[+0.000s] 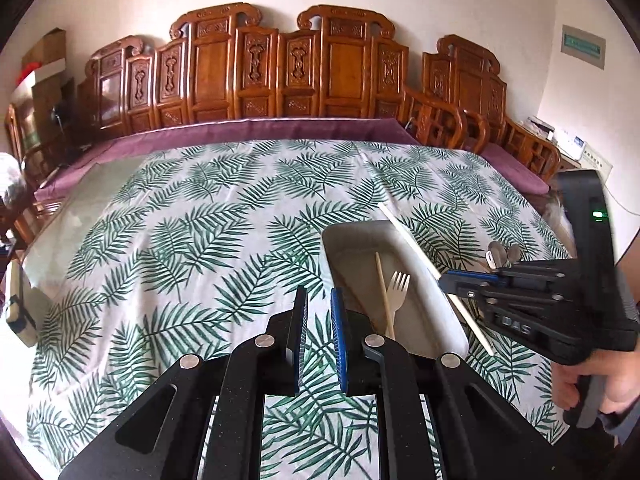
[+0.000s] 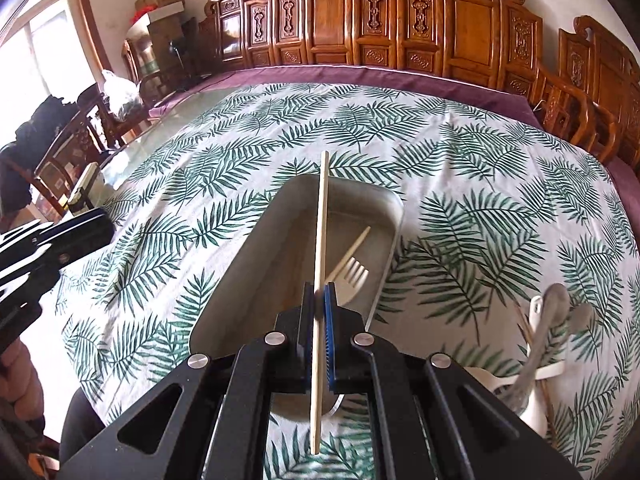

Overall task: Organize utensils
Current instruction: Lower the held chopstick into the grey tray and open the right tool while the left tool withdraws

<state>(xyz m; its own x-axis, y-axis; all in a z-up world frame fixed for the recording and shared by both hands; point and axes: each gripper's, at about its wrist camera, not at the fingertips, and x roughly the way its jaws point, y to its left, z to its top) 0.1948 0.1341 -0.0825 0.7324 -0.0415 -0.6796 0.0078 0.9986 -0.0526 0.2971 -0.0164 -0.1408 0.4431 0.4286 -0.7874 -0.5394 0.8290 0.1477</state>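
While the right tool (image 2: 319,300) pinched a wooden chopstick (image 2: 321,248) above the tray (image 2: 256,252), the left tool (image 1: 319,304) hung empty beside it.

Seen from the right wrist, the chopstick ran lengthwise between the closed fingers, its far end reaching over the grey rectangular tray and its near end sticking out behind the pads. Inside the tray lay a wooden fork (image 2: 352,276) and a second chopstick (image 2: 350,250), the two crossing each other. To the right of the tray stood a white holder (image 2: 536,380) with metal spoons (image 2: 554,308) leaning in it. From the left wrist, the left tool's fingers stood slightly apart with nothing between them, just left of the tray's near corner. A leaf-patterned cloth (image 1: 180,240) covered the table, and carved wooden chairs (image 1: 280,68) lined the far side.
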